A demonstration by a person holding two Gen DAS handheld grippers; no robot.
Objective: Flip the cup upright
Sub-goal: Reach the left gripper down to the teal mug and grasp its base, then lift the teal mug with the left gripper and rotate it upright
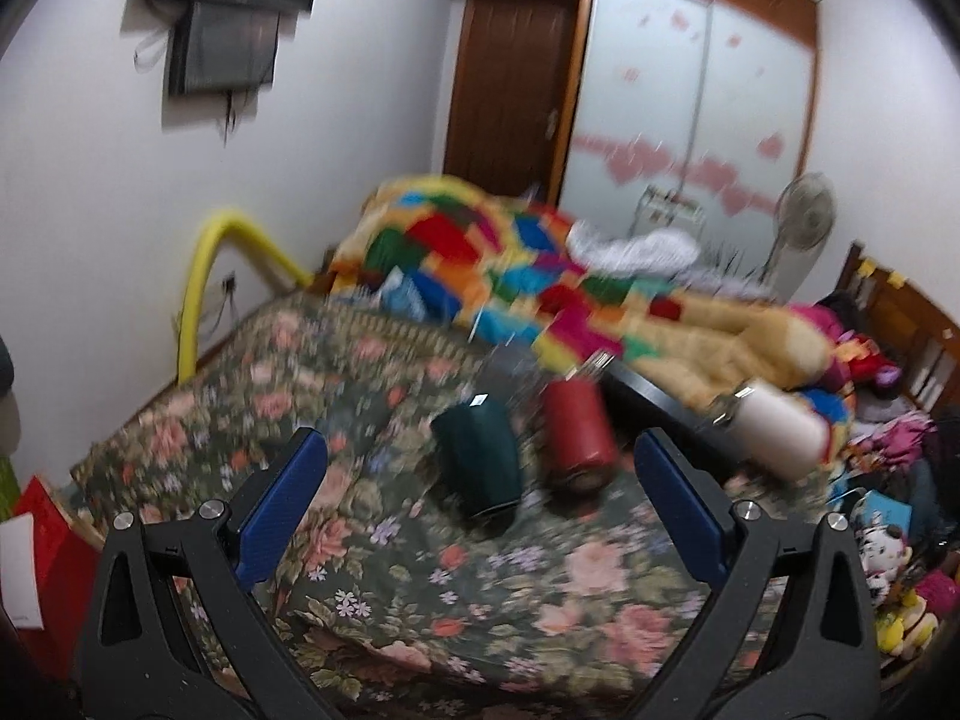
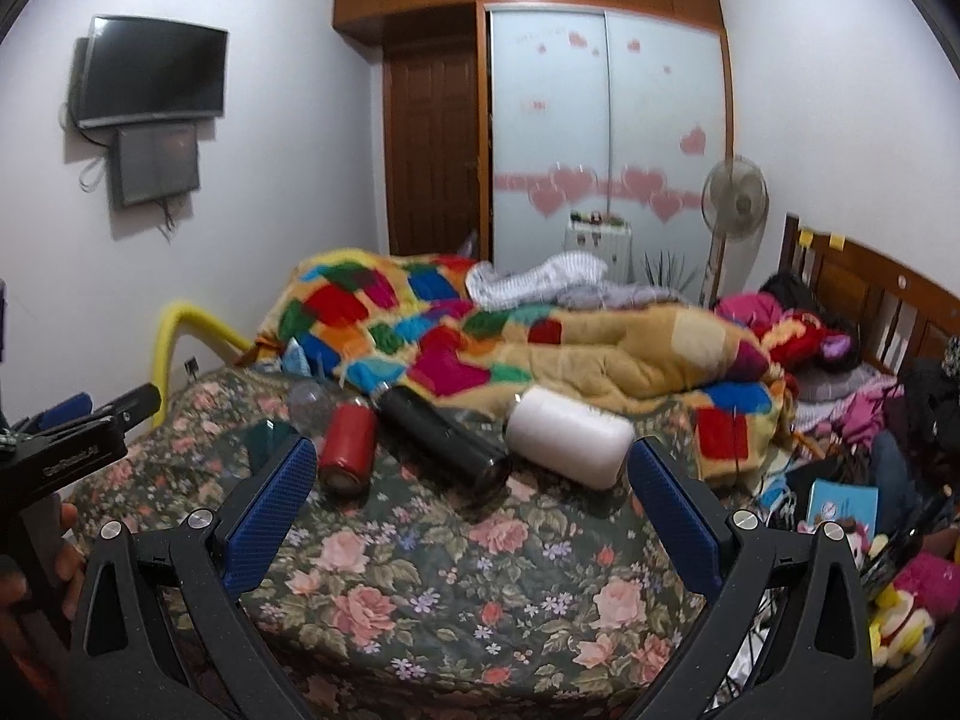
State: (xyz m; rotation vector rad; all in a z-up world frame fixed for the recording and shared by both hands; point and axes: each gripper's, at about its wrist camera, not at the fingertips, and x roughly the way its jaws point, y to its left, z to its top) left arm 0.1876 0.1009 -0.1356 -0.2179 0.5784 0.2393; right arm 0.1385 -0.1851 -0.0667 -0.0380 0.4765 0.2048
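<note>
Floral bedspread (image 2: 420, 570) carries four cups lying on their sides: green cup (image 1: 477, 459), red cup (image 2: 348, 447), black cup (image 2: 444, 438) and white cup (image 2: 567, 438), backed by one patchwork quilt (image 2: 480, 336). Left gripper (image 1: 480, 504) and right gripper (image 2: 474, 498) hover with jaws wide, holding nothing.

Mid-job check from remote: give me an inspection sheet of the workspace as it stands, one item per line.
Surface: bed with floral cover, soft and uneven.
Job's things: dark green cup, red cup, black bottle and white cup, all lying on their sides; none upright yet.
Clutter: patchwork quilt bunched behind the cups; clear plastic bottle; clothes and toys at the right edge.
Grippers: left gripper open, holding nothing, facing the green cup; right gripper open, holding nothing.
Cables: wires hanging below the wall TV.
Surroundings: wardrobe, standing fan, wooden headboard, yellow rail.
</note>
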